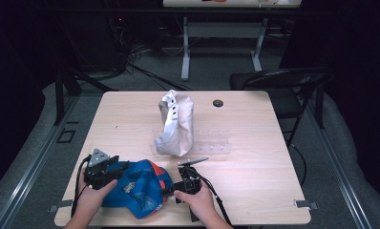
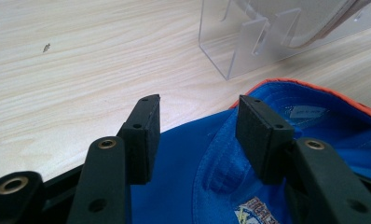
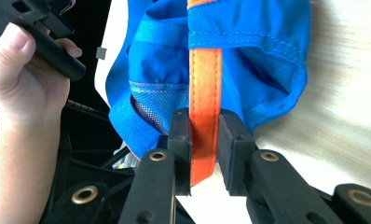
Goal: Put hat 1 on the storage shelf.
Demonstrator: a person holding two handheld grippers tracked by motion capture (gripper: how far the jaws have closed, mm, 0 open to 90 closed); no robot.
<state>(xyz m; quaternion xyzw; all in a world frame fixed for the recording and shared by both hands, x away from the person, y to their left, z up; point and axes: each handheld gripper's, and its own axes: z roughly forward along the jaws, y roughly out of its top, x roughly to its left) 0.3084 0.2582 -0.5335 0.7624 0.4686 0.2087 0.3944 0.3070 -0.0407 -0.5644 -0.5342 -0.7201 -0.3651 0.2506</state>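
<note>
- Right gripper (image 3: 204, 154) has its jaws closed on the orange strap (image 3: 205, 116) of the blue cap (image 1: 139, 187); in the right gripper view the pads sit on both sides of the strap near its end, with a sliver of gap on one side, so I judge the hold light rather than firm.
- Left gripper (image 2: 200, 135) has its jaws apart, straddling the cap's blue crown fabric without pinching it; the left hand (image 1: 90, 200) rests at the cap's left side.
- Blue cap lies on the wooden table (image 1: 255, 171) near the person's edge, inside up, between the two grippers.
- To do this step well, I would keep the strap clamped squarely across its width, not by a corner, so it cannot slide out when pulled.
- Left jaws would do best closing on a doubled fold of the crown or on the rim, to anchor the cap while the strap is worked.
- Pull along the strap's length, gently; a sideways tug would likely twist the cap.
- Count: two caps, the blue one and a white cap (image 1: 175, 123) standing on a clear acrylic stand (image 1: 216, 143) mid-table.
- One stand, one small dark round object (image 1: 218, 103) on the table's far part, one black chair (image 1: 283, 88) beyond its right corner, two grippers.
</note>
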